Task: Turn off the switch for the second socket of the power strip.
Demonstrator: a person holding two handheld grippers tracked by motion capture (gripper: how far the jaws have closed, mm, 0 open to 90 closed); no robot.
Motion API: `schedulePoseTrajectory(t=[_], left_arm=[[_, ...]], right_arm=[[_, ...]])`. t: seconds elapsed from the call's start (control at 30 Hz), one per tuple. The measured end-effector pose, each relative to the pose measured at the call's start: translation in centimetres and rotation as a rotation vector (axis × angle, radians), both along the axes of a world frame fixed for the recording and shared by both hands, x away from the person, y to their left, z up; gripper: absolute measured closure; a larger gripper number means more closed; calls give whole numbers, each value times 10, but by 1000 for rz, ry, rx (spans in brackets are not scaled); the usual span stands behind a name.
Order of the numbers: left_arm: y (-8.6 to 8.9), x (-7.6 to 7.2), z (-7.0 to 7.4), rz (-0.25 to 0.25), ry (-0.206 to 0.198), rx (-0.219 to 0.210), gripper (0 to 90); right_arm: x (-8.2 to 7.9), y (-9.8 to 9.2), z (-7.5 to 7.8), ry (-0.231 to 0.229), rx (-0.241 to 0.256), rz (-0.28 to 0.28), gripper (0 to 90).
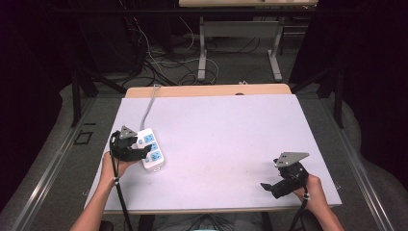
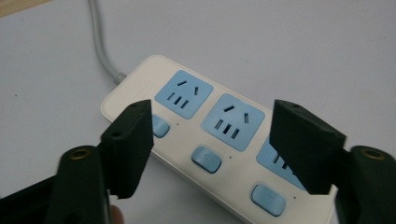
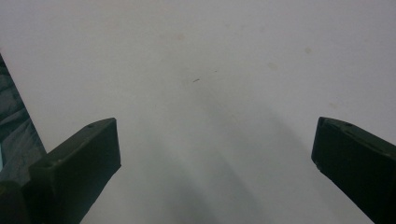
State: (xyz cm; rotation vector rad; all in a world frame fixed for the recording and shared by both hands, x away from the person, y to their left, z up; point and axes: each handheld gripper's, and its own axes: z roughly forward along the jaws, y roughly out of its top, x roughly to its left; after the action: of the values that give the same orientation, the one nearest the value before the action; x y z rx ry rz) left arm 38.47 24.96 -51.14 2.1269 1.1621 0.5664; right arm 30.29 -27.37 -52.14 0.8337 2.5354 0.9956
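A white power strip [image 1: 151,149] with three blue sockets lies at the left of the white table [image 1: 226,139], its grey cord [image 1: 149,107] running toward the far edge. My left gripper [image 1: 137,150] sits against the strip's left side, held in the person's left hand. In the left gripper view the strip [image 2: 205,149] lies just beyond the jaws of the left gripper [image 2: 212,140], which stand open on either side of its middle socket and blue switches. My right gripper [image 1: 269,186] rests near the front right corner, open over bare tabletop, as does the right gripper [image 3: 215,158] in its own view.
The table's wooden far edge [image 1: 207,90] shows beyond the white sheet. Another table's metal legs [image 1: 238,48] and loose cables [image 1: 163,57] stand on the floor behind. The table's front edge [image 3: 18,126] appears at the left of the right gripper view.
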Motion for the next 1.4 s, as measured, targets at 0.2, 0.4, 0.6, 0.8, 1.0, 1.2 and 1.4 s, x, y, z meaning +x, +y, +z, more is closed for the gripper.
schedulePoseTrajectory(t=[0.2,0.4,0.6,0.8,1.0,1.2,1.4], left_arm=[[1,-1,0,5,17,-9,69],[2,-3,2,10,10,-17,0],[3,-5,2,12,3,-8,0],[4,-6,2,2,5,-6,0],[3,-10,2,9,5,-8,0],[6,-11,3,-1,19,16,0],[6,-15,2,-9,22,21,0]], right_arm=[[0,0,0,0,-1,5,7],[0,0,0,1,0,4,7],[0,0,0,0,0,2,7],[0,0,1,8,-4,7,7],[0,1,1,4,-4,7,7],[0,1,0,-4,-5,9,7],[-1,1,0,8,2,3,7]])
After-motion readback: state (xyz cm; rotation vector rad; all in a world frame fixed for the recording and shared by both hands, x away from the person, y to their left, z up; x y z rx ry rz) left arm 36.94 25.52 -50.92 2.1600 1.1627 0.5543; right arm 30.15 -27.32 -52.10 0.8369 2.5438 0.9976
